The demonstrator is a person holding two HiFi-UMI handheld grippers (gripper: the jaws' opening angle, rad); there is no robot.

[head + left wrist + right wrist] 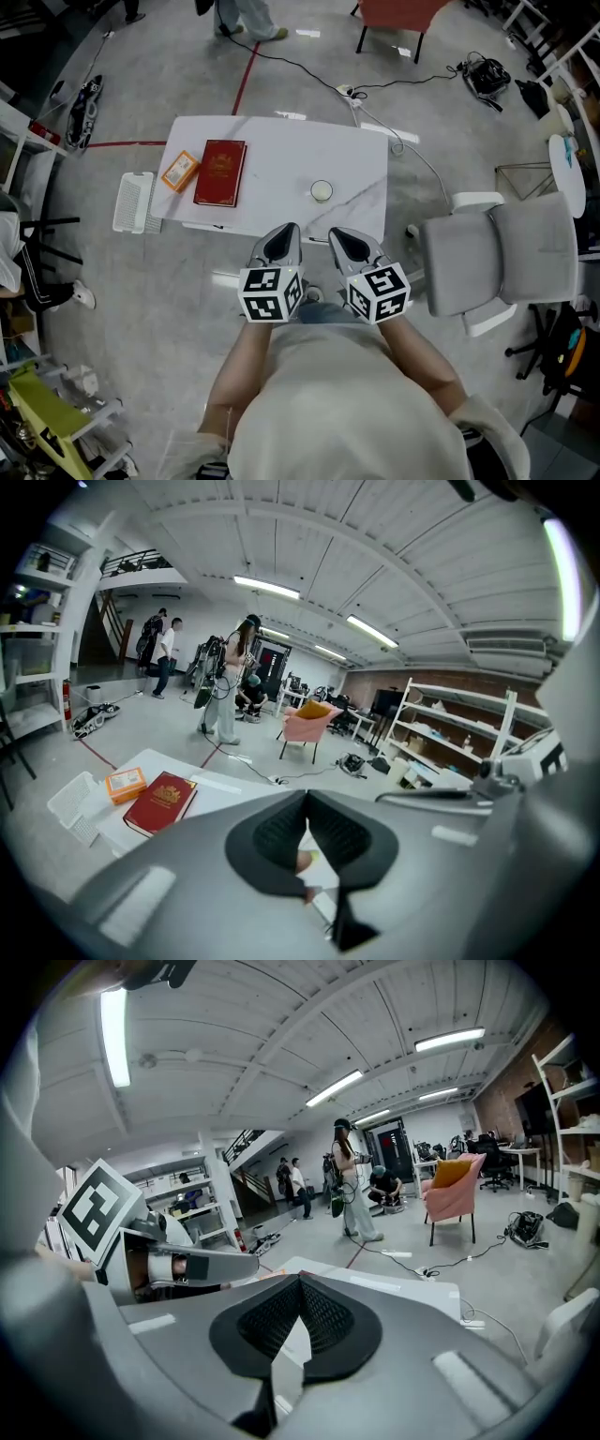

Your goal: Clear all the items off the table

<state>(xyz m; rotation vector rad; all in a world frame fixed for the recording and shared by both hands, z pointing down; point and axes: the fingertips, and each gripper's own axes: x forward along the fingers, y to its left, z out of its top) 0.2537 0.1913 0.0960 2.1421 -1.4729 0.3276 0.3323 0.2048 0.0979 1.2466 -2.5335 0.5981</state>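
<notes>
A white table [281,155] carries a red book [219,172], a small orange box [180,171] to its left, and a small round white object [322,191] near the middle. My left gripper [284,242] and right gripper [349,246] hover side by side over the table's near edge, both shut and empty. The left gripper view shows its shut tips [307,799], with the red book [159,802] and the orange box [125,784] beyond to the left. In the right gripper view the shut jaws [300,1281] point across the table [394,1288].
A white slatted basket [133,202] sits against the table's left end. A grey office chair [497,253] stands close on the right. Cables [309,70] run over the floor behind the table. A pink chair [309,726] and several people stand farther off.
</notes>
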